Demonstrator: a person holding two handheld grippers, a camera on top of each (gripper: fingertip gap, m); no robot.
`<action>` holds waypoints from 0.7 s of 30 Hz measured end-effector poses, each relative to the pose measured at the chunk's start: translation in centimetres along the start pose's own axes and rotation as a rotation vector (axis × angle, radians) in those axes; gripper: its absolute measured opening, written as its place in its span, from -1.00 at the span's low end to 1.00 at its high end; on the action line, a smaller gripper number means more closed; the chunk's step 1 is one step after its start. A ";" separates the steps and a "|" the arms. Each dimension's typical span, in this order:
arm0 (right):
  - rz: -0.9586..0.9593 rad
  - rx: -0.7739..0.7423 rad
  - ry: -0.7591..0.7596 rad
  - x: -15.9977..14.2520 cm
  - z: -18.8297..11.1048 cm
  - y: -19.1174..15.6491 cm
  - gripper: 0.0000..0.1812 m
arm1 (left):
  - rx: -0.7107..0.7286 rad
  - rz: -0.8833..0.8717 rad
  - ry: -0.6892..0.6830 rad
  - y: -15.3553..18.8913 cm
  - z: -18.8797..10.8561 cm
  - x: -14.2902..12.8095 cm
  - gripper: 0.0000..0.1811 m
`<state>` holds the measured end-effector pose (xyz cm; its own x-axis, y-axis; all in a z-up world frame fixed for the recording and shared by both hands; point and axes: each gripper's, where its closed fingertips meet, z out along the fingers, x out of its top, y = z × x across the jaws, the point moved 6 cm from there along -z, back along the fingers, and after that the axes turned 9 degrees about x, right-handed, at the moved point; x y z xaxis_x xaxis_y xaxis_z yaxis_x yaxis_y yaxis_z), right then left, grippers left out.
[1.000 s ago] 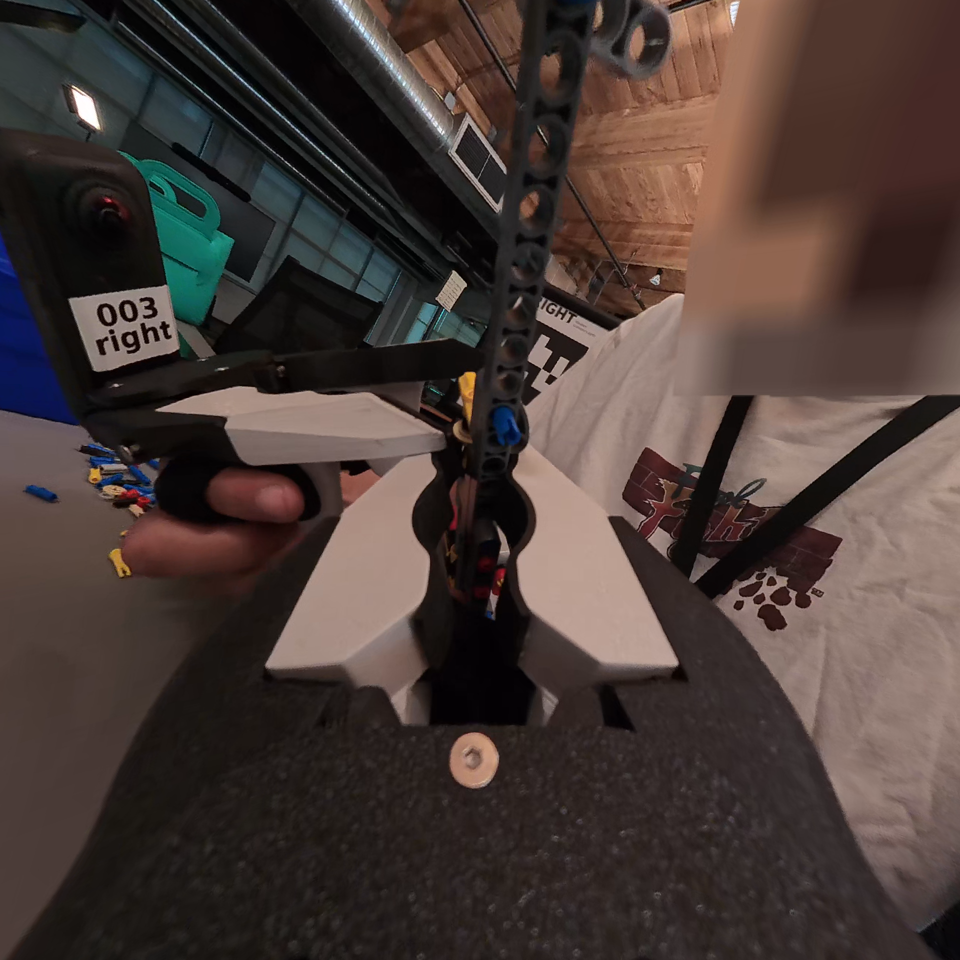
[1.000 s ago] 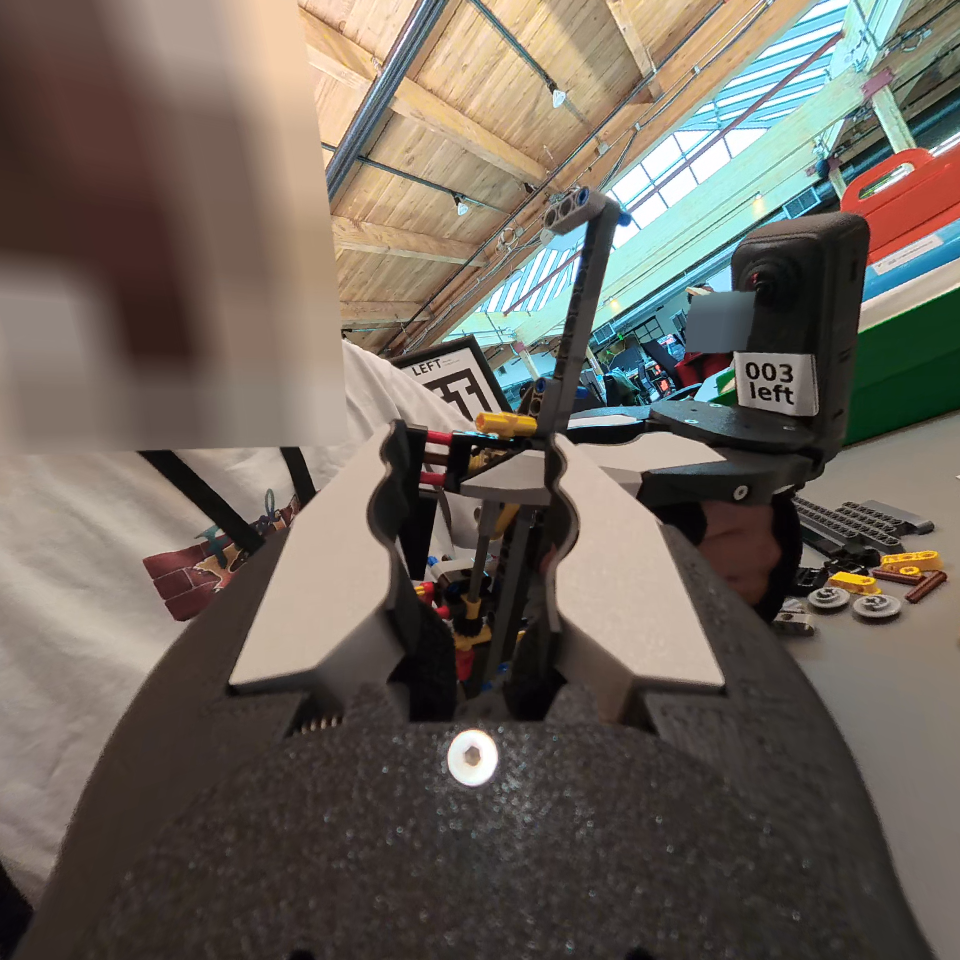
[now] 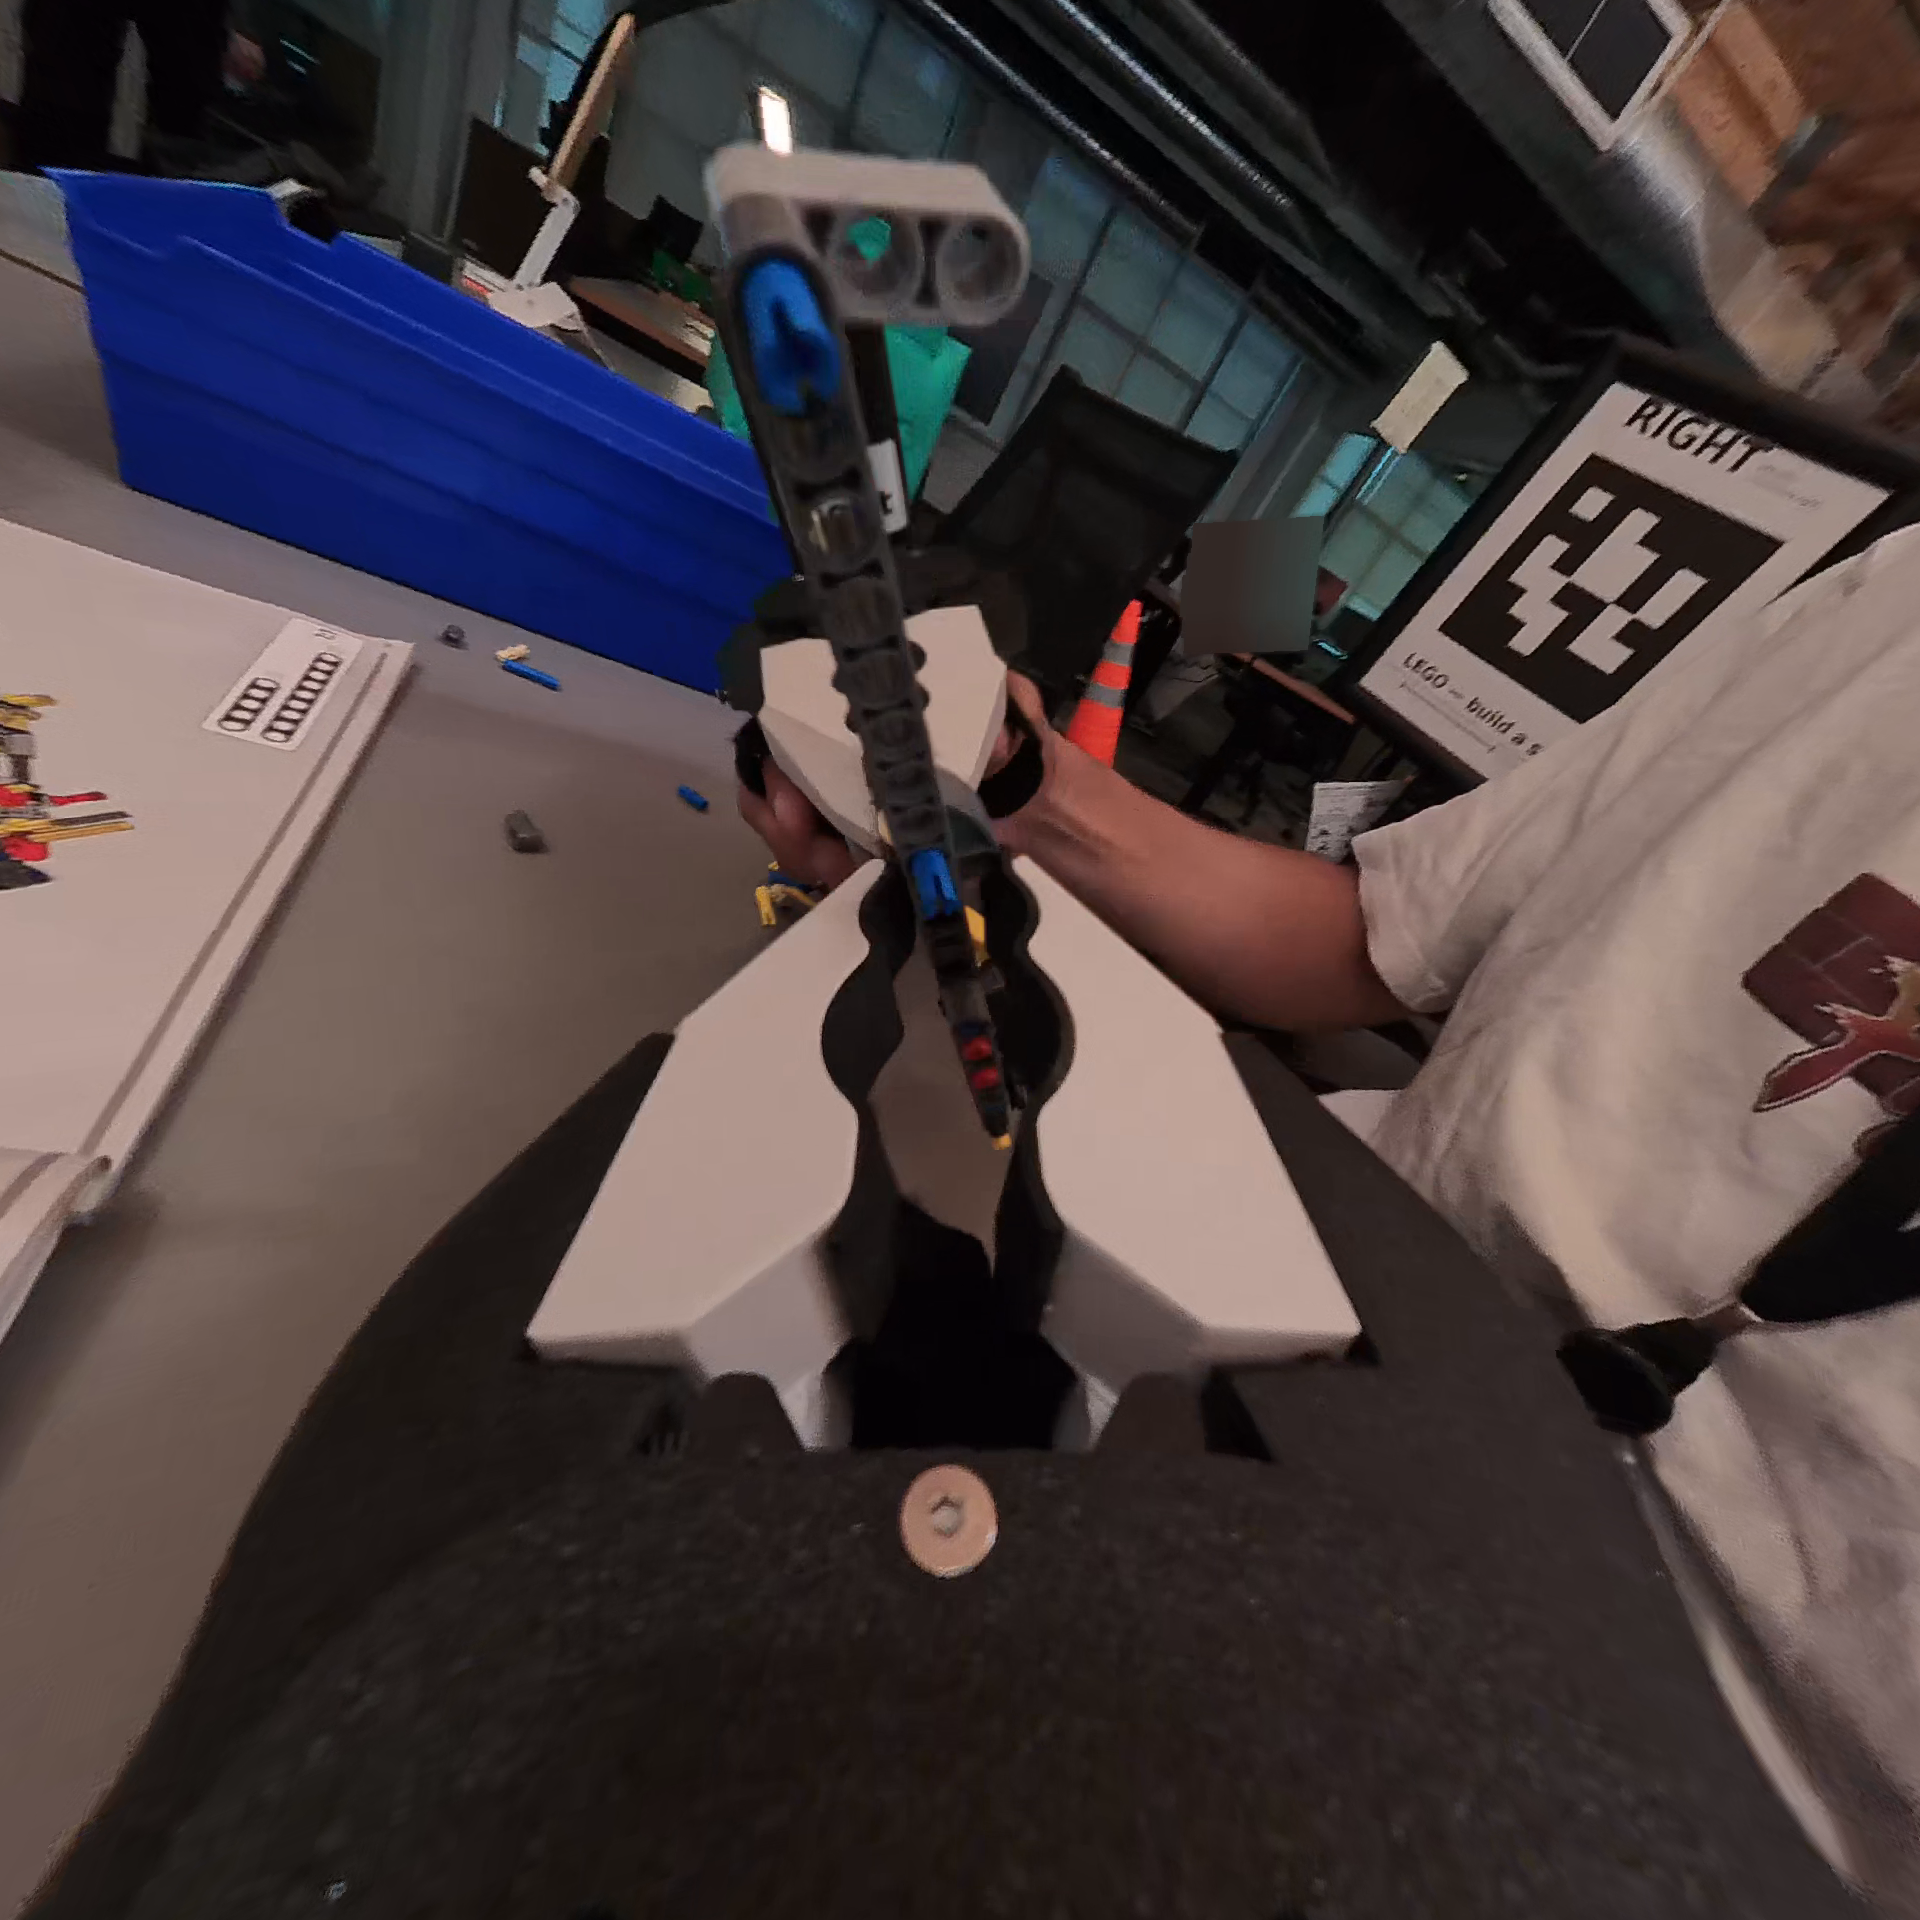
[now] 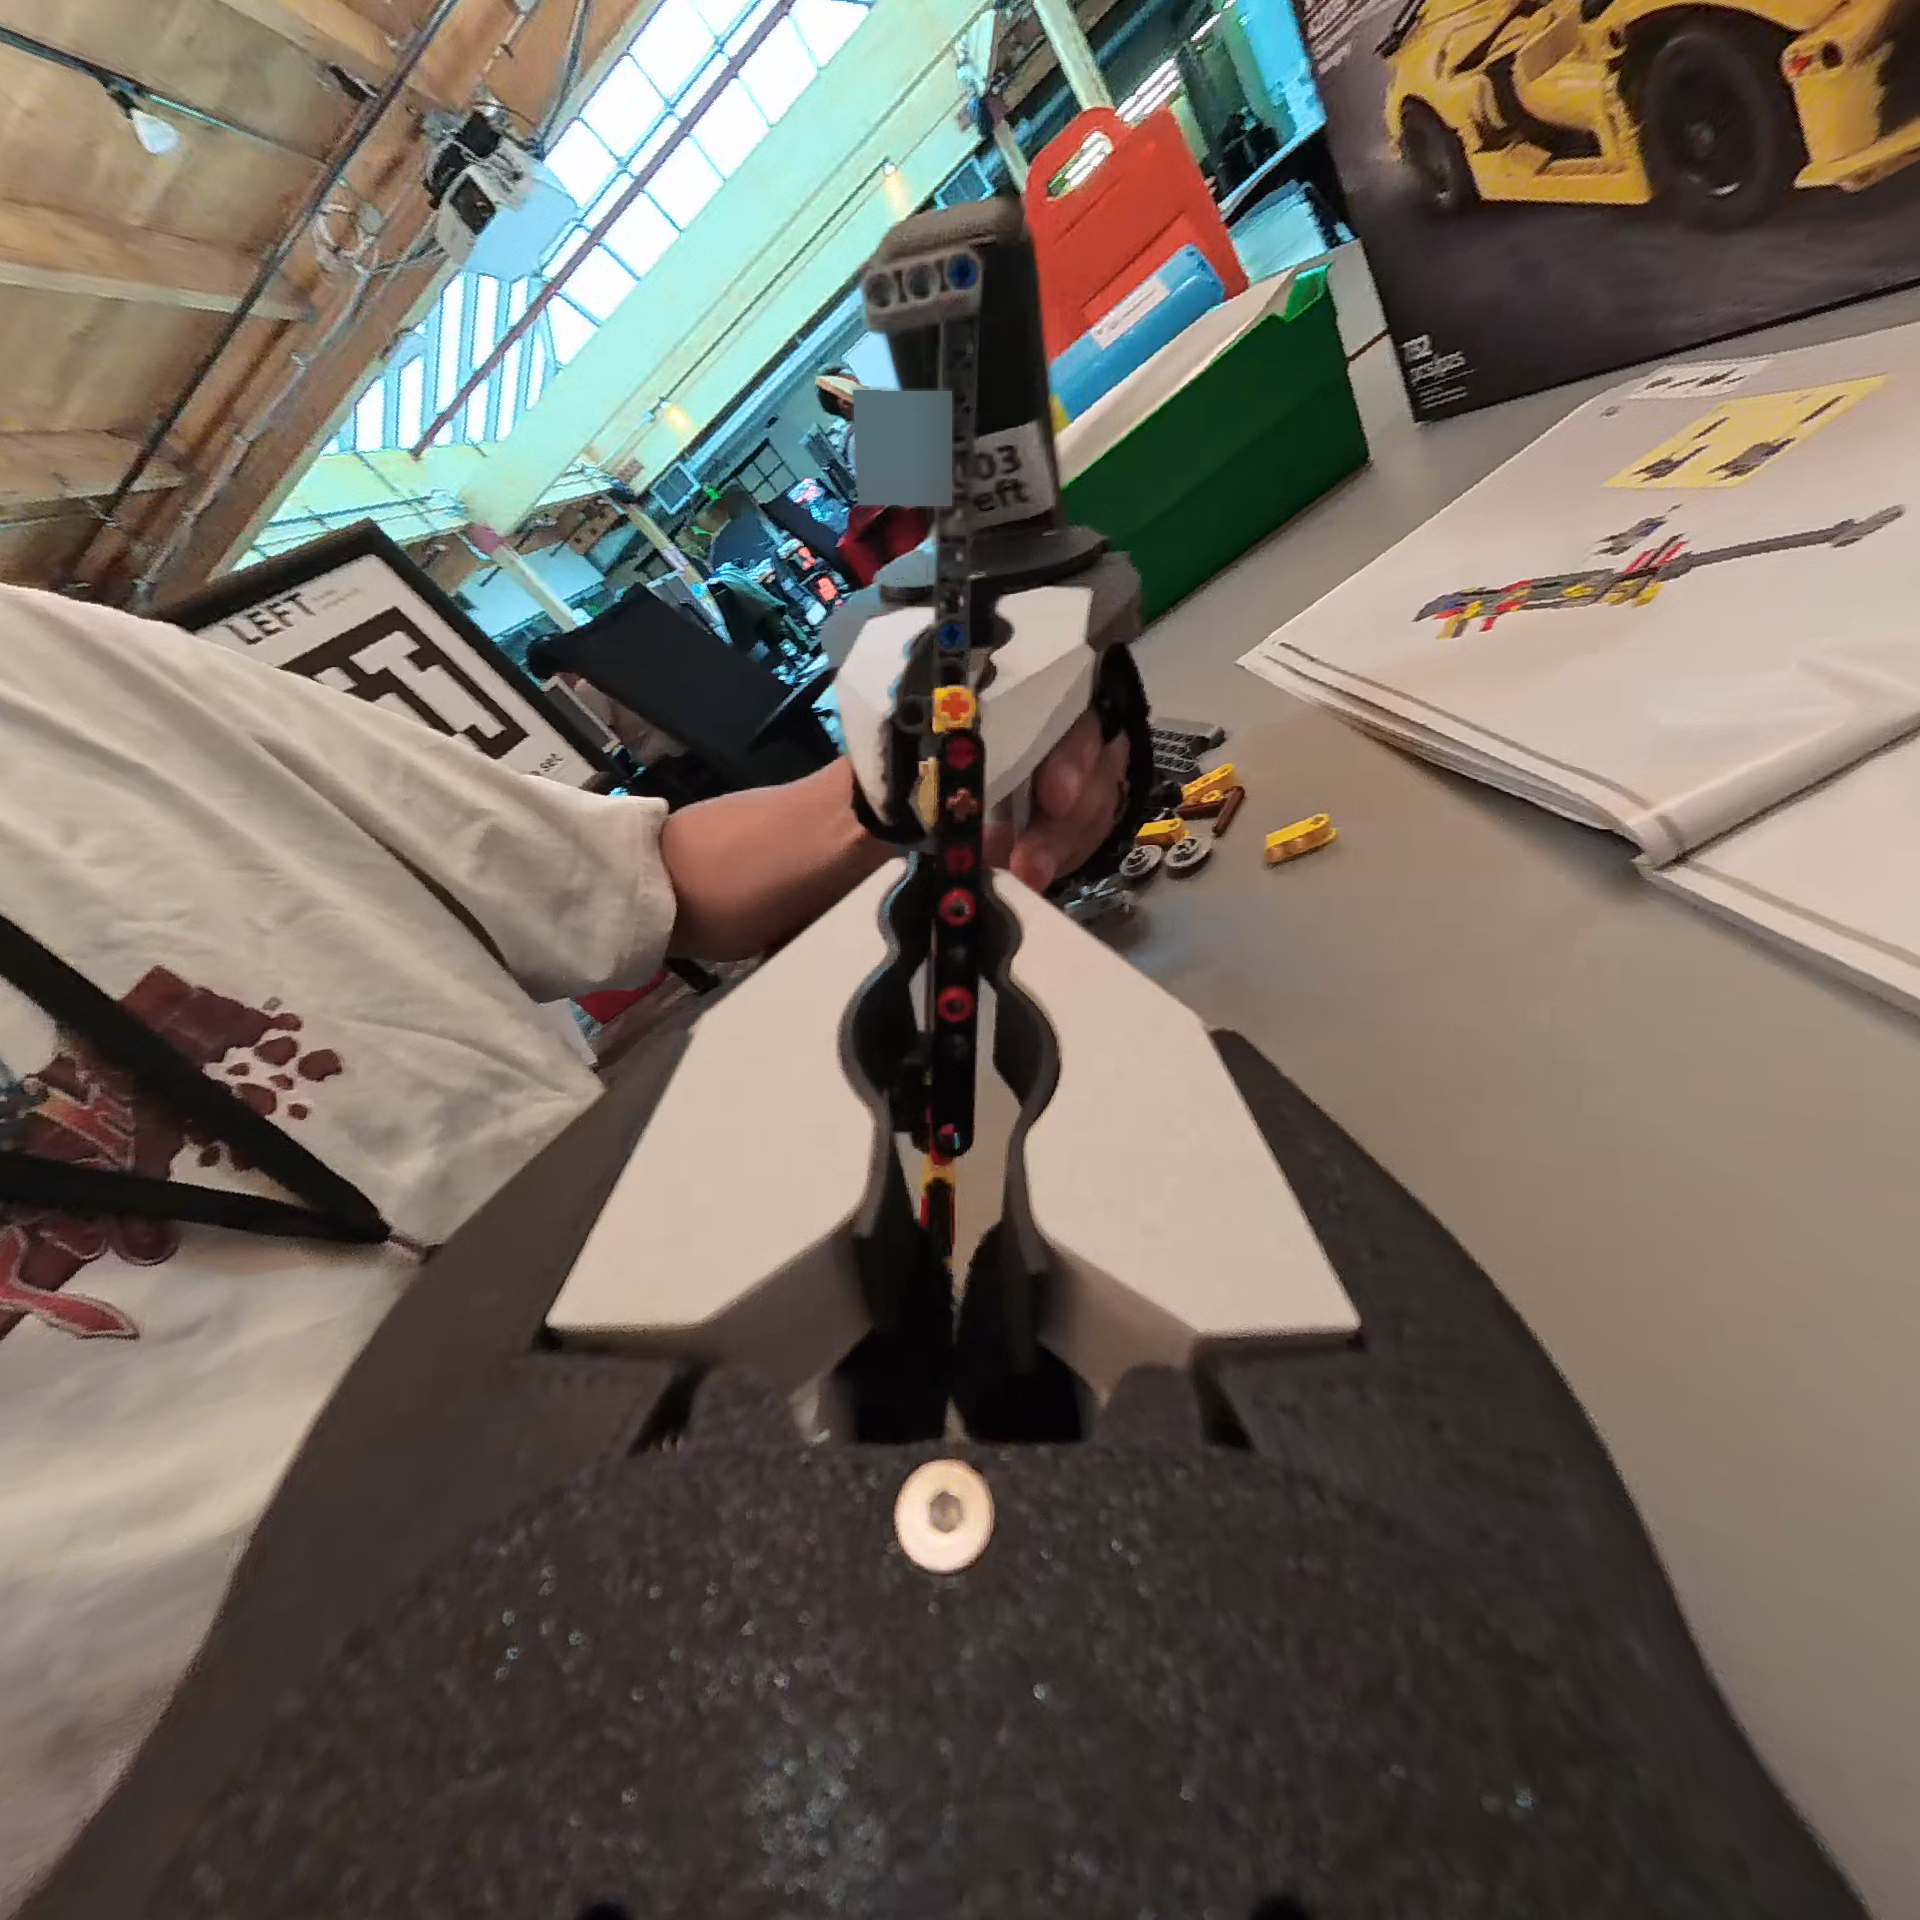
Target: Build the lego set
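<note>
The lego assembly (image 3: 883, 665) is a long, thin dark-grey beam full of round holes, held up off the table and standing nearly upright. A short light-grey three-hole piece (image 3: 883, 241) crosses its top end, fixed with a blue pin (image 3: 784, 330). Lower down the beam (image 4: 954, 831) carries a second blue pin, a yellow cross-hole connector (image 4: 954, 708) and several red pins (image 4: 954, 907).

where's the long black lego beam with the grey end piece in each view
Left wrist view: the long black beam rises from between the left claw fingers, up through the picture's centre, to the grey end piece near the top.
Right wrist view: the beam runs up the centre from the right claw; grey piece at the top.
Shared landmark: the open instruction booklet on the table.
</note>
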<state>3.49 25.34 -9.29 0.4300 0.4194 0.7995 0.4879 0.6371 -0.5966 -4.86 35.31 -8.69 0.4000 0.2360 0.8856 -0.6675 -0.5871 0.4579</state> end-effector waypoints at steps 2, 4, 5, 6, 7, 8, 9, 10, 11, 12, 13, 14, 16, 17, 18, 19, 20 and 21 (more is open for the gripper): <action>-0.050 -0.078 0.012 0.0 0.0 0.5 -0.84 | 0.016 0.004 0.008 -0.1 -0.2 0.0 -0.89; -0.161 -0.191 0.032 0.4 -0.1 0.5 -0.74 | 0.027 0.002 0.024 -0.1 -0.5 0.0 -0.90; -0.224 -0.234 0.027 0.5 -0.1 0.3 -0.73 | 0.048 0.008 0.033 -0.2 -0.5 0.0 -0.90; -0.274 -0.277 0.018 0.5 0.0 0.2 -0.74 | 0.059 0.018 0.040 -0.3 -0.6 0.0 -0.90; -0.299 -0.303 0.004 0.4 0.1 0.2 -0.77 | 0.052 0.028 0.038 -0.1 -0.6 -0.1 -0.90; -0.301 -0.300 -0.010 0.2 0.4 0.2 -0.75 | 0.042 0.039 0.037 0.0 -0.5 -0.1 -0.90; -0.283 -0.281 -0.014 0.0 0.7 0.3 -0.72 | 0.036 0.052 0.034 0.1 -0.4 -0.2 -0.90; -0.256 -0.245 -0.006 0.1 0.9 0.3 -0.69 | 0.023 0.067 0.038 0.3 -0.4 -0.3 -0.90; -0.236 -0.208 0.000 0.1 1.0 0.1 -0.67 | 0.012 0.076 0.050 0.5 -0.5 -0.2 -0.91; -0.233 -0.196 0.006 0.2 1.0 0.0 -0.67 | 0.001 0.078 0.062 0.6 -0.6 0.0 -0.91; -0.246 -0.208 0.009 0.3 0.9 0.0 -0.68 | -0.011 0.077 0.070 0.7 -0.7 0.0 -0.91; -0.261 -0.210 0.011 0.3 0.8 0.0 -0.69 | -0.021 0.076 0.069 0.8 -0.7 0.0 -0.91; -0.262 -0.184 0.020 0.4 0.9 -0.2 -0.67 | -0.041 0.085 0.057 1.0 -0.7 -0.1 -0.91; -0.255 -0.173 0.027 0.5 0.8 -0.3 -0.68 | -0.046 0.087 0.060 1.1 -0.7 -0.1 -0.91; -0.250 -0.163 0.028 0.5 0.8 -0.3 -0.68 | -0.056 0.088 0.061 1.2 -0.7 -0.1 -0.91; -0.245 -0.148 0.023 0.4 0.9 -0.4 -0.68 | -0.061 0.089 0.057 1.2 -0.6 -0.1 -0.91; -0.242 -0.144 0.011 0.3 1.0 -0.4 -0.65 | -0.061 0.093 0.055 1.3 -0.5 -0.2 -0.91; -0.247 -0.146 0.000 0.2 1.1 -0.3 -0.67 | -0.064 0.096 0.051 1.3 -0.4 -0.3 -0.91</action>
<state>2.56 25.93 -8.86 0.2844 0.2629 0.9220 0.6823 0.6201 -0.3873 -6.14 34.80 -8.30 0.3006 0.2214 0.9277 -0.7406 -0.5587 0.3733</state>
